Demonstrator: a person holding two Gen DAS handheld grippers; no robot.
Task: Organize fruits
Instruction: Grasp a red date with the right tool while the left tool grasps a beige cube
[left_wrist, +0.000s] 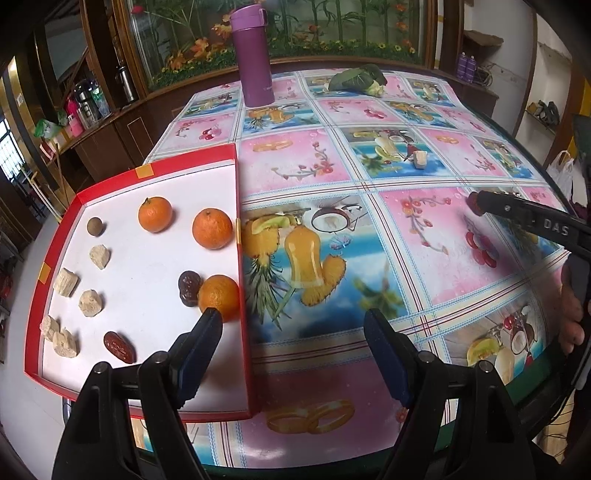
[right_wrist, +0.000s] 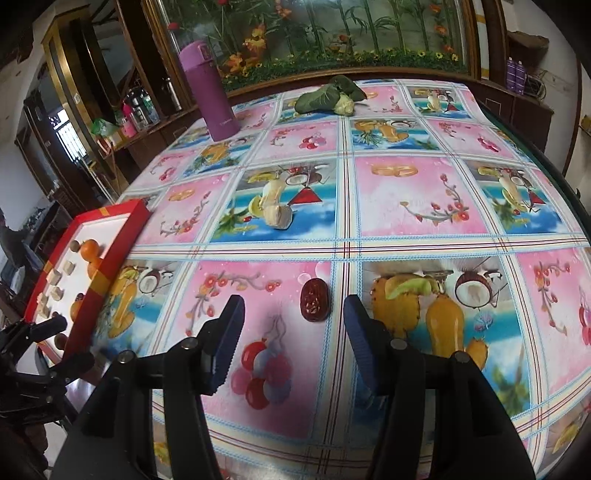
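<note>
Right tool (right_wrist: 293, 317), fingers spread and empty, lines up on a lone red date (right_wrist: 314, 300) lying on the tabletop (right_wrist: 406, 206), apparently bound for the red tray (left_wrist: 242, 295). The tray holds three oranges (left_wrist: 212, 228), two dates, six pale chunks and one brown fruit. Left tool (left_wrist: 293, 325) hovers apart, empty.

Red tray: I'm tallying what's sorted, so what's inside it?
Inside the red tray: three oranges, two red dates, one round brown fruit and six pale chunks. The left claw covers the tray's near corner.
</note>
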